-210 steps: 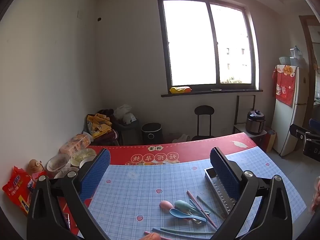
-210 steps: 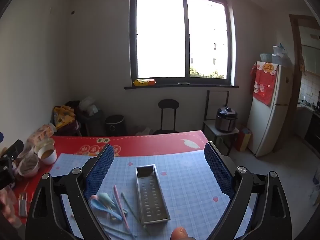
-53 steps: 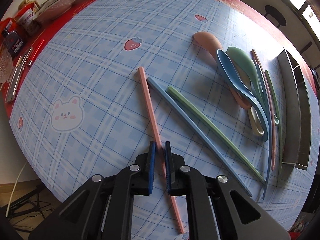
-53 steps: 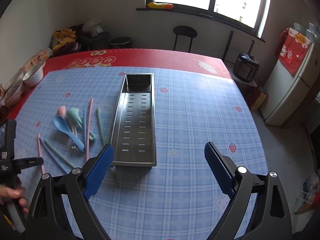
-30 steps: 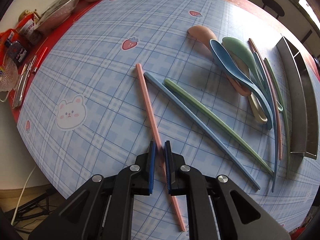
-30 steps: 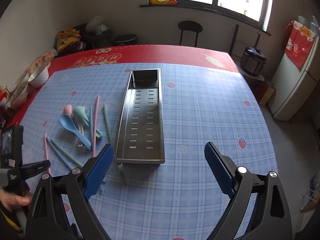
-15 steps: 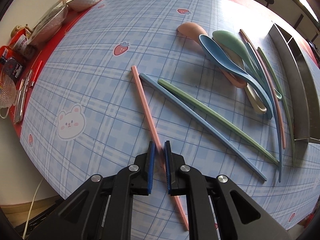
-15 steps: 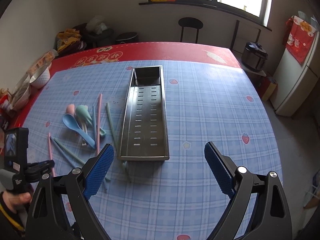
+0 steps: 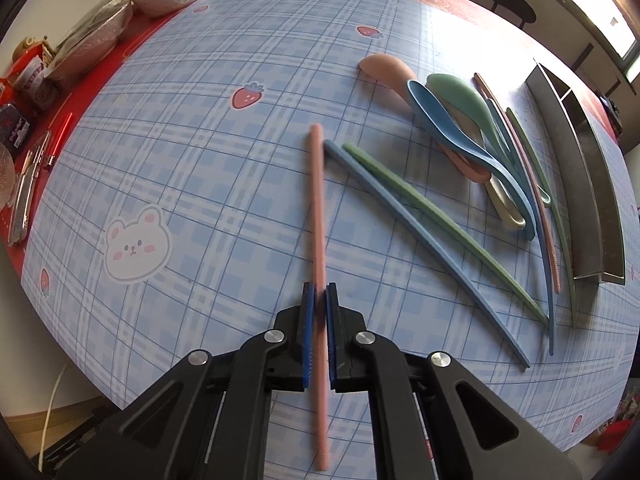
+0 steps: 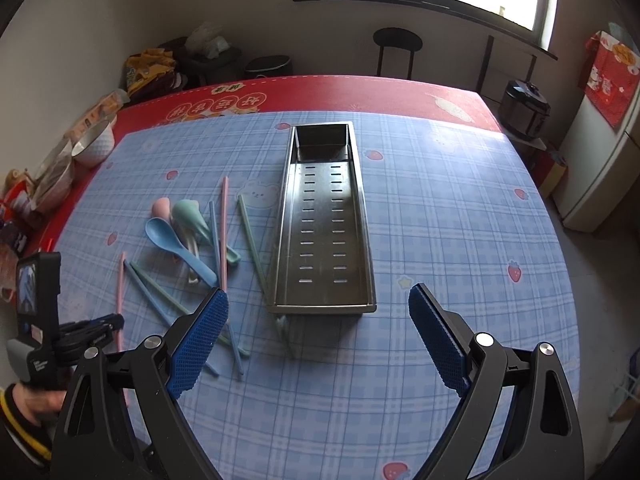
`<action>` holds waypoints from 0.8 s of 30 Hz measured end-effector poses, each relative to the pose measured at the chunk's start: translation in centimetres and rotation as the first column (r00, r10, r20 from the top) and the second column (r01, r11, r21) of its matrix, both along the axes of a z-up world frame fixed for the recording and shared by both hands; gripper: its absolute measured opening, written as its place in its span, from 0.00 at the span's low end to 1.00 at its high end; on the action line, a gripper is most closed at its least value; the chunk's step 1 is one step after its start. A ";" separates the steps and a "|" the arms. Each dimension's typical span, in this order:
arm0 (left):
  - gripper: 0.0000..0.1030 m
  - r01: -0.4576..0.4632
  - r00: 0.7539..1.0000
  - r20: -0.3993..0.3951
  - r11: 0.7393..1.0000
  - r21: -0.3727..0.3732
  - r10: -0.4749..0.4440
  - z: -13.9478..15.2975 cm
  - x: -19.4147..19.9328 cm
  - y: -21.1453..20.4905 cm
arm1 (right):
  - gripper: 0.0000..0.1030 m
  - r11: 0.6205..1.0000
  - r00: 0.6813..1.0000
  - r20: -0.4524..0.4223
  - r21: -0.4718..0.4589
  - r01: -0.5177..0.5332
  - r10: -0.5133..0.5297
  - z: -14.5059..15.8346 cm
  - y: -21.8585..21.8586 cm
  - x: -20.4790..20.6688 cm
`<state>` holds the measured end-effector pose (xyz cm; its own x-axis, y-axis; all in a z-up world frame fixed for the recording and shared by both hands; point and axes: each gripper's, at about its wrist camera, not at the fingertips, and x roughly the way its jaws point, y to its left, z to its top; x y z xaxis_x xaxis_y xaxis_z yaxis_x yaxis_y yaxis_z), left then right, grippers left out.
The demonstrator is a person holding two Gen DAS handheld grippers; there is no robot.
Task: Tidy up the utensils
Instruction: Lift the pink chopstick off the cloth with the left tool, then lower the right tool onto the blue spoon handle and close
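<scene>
while the left claw [image 9: 319,300] clamps a pink chopstick [image 9: 318,216], the right claw [image 10: 316,336] gapes.

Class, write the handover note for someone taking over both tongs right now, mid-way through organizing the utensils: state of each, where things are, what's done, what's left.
Left tongs: shut on the pink chopstick, gripped toward its near end.
Right tongs: open, holding nothing, above the near end of the metal tray.
Tray: nothing in it yet.
On the tablecloth, left of the tray: blue chopstick and green chopstick side by side; a pile of spoons with more chopsticks.
Done: first chopstick grasped.
Left: carry it into the tray, then the remaining chopsticks and spoons.
</scene>
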<state>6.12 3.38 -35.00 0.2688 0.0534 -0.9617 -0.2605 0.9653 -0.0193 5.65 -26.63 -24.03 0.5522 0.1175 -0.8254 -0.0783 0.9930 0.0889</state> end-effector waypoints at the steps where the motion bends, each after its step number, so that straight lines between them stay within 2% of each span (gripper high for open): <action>1: 0.05 -0.009 1.000 0.002 1.000 -0.012 0.009 0.1 -0.1 0.5 | 0.86 1.000 1.000 -0.003 0.005 -0.010 0.010 0.0 0.3 0.1; 12: 0.05 0.021 0.994 0.107 0.999 -0.039 -0.017 2.4 -0.4 4.2 | 0.86 0.992 0.991 -0.051 0.033 -0.121 0.123 -1.0 5.6 1.3; 14: 0.05 0.023 0.992 0.124 0.999 -0.043 -0.018 2.9 -0.4 4.9 | 0.86 0.990 0.989 -0.043 0.012 -0.143 0.143 -1.4 6.7 1.5; 17: 0.05 0.027 0.988 0.150 0.998 -0.049 -0.019 3.5 -0.2 5.1 | 0.85 0.981 0.978 -0.075 0.013 -0.196 0.196 -2.5 8.5 2.2; 19: 0.05 0.031 0.987 0.162 0.998 -0.055 -0.022 3.9 0.2 5.7 | 0.72 0.969 0.967 -0.077 -0.025 -0.244 0.242 -3.2 10.1 2.9; 21: 0.05 0.035 0.985 0.172 0.997 -0.064 -0.024 4.0 0.2 6.3 | 0.69 0.953 0.954 -0.083 -0.078 -0.294 0.287 -4.2 11.6 3.7; 24: 0.05 0.045 0.983 0.183 0.996 -0.079 -0.030 4.0 0.5 6.9 | 0.50 0.928 0.932 -0.110 -0.112 -0.356 0.344 -6.1 13.7 5.0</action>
<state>6.63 10.24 -31.03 0.4394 -0.0377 -0.8975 -0.2093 0.9673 -0.1431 10.67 -12.93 -30.16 0.4205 0.1801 -0.8892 -0.4206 0.9071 -0.0151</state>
